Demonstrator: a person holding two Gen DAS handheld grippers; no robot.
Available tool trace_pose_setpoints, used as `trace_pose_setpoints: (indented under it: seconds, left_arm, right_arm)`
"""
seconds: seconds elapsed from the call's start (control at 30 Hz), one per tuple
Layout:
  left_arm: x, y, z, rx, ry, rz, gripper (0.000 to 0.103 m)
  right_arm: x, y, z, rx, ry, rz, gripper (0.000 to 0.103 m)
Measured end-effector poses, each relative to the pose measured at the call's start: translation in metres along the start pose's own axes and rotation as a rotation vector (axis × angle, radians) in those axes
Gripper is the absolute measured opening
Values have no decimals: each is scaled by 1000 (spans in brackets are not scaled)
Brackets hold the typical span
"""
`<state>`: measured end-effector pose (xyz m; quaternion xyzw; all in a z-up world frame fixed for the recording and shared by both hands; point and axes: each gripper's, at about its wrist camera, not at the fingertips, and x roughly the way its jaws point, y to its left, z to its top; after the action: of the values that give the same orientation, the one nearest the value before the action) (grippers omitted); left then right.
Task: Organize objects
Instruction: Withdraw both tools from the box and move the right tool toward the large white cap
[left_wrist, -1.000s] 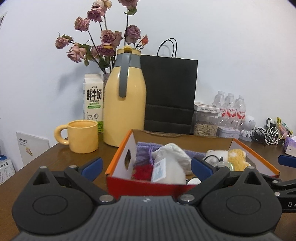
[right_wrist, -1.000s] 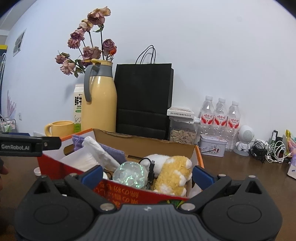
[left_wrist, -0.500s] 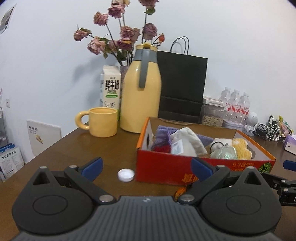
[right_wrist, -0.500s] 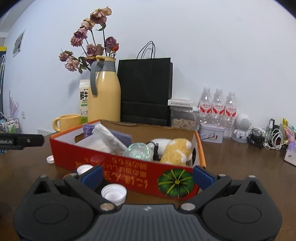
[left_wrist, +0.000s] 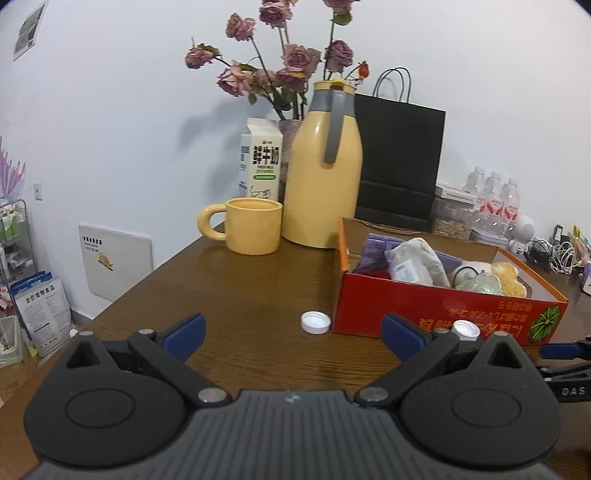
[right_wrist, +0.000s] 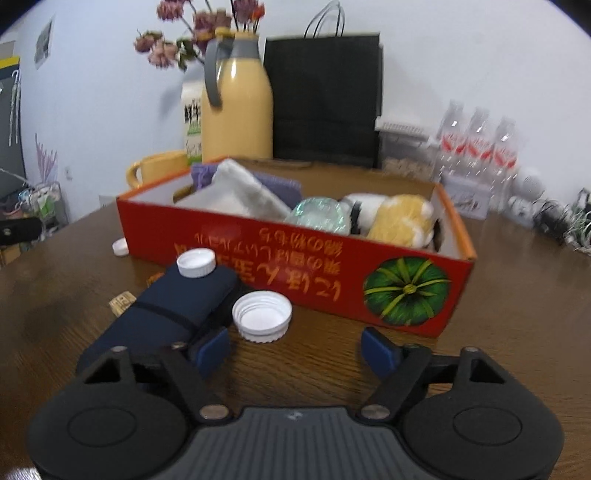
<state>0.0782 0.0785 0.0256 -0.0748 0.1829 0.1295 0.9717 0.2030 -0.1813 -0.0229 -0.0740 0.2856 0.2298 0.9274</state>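
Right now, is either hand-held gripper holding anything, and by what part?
Nothing is held. The left hand-held gripper is open over bare table; the right hand-held gripper is open behind a loose white cap, not touching it.

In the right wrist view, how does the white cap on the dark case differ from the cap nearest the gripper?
The cap on the dark case sits closed side up, raised on the dark case. The nearest cap lies open side up on the table and looks larger, perhaps only from nearness. Both are white, ribbed and ungripped.
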Motion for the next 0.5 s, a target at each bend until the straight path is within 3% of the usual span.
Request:
trace_pose_setpoints:
  seconds: [0.27, 0.43, 0.5]
  left_arm:
    - [2, 9, -1, -14, 13, 15, 103]
    - [7, 6, -2, -5, 25, 22, 103]
    - [9, 4, -2, 1, 31, 26, 103]
  right_arm:
    - [28, 0, 12, 7, 45, 15, 72]
    - [33, 2, 14, -1, 53, 44, 58]
    - [34, 3, 15, -8, 51, 62, 47]
